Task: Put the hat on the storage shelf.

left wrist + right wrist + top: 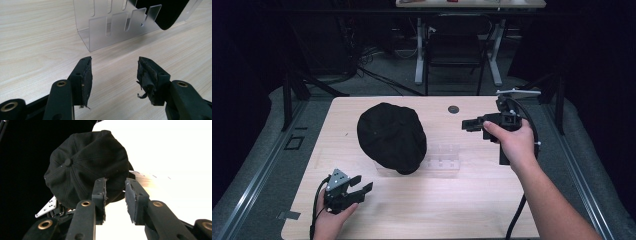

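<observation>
round black fabric cap [391, 137] on clear slotted acrylic stand [443, 161]; both grippers' fingers [83, 77] released, empty

Both grippers, left gripper [360, 190] and right gripper [468, 123], are matte black with brass-ringed screw holes, worn rubber fingers [86, 76], black cables, grey triangular top plates; bare forearms, no sleeves.

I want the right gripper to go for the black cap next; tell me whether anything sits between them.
Nothing visible does. The right gripper hangs to the right of the black cap, jaws apart and empty, with bare table between them. The clear acrylic stand under the cap lies nearer the person, off that line.
</observation>
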A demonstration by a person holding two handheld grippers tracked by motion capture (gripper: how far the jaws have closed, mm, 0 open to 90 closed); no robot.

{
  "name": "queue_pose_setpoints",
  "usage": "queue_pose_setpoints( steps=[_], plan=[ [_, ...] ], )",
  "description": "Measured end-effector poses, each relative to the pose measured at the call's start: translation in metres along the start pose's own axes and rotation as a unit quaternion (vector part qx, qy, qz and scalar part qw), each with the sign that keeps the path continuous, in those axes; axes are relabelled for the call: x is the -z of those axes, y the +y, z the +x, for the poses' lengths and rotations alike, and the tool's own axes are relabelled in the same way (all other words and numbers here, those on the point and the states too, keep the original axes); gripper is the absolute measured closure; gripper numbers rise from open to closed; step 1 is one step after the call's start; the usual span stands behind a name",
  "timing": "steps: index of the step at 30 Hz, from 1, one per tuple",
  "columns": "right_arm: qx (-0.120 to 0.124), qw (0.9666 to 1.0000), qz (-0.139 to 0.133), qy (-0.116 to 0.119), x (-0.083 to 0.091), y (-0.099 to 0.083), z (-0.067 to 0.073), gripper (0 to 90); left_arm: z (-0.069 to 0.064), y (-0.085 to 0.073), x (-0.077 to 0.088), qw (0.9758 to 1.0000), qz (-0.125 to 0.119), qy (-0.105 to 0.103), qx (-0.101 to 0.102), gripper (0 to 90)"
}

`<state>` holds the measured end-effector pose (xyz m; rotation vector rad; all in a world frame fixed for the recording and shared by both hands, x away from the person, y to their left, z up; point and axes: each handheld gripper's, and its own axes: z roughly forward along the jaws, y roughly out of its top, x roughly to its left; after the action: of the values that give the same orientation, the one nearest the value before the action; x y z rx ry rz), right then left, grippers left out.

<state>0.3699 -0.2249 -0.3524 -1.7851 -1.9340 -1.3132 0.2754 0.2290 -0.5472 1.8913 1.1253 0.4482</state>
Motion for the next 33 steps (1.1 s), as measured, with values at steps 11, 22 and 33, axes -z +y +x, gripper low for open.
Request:
queue_pose_setpoints(
  steps=[11, 22, 33],
  plan=[
    [0.044, 0.9975, -0.031, -0.046, -0.002, -0.043, -0.023, 63.3, 0.002, -0.004, -0.003, 1.0, 0.0, -0.001, -0.003, 45.8],
    [0.11, 0.9887, -0.042, -0.093, -0.024, -0.087, -0.039, 45.4, 0.0, -0.005, -0.005, 1.0, 0.005, -0.002, 0.002, 44.2],
    [0.158, 0.9756, -0.067, -0.137, -0.036, -0.124, -0.062, 36.1, 0.0, -0.005, -0.005, 0.9999, 0.008, -0.005, 0.005, 43.6]
  ],
)
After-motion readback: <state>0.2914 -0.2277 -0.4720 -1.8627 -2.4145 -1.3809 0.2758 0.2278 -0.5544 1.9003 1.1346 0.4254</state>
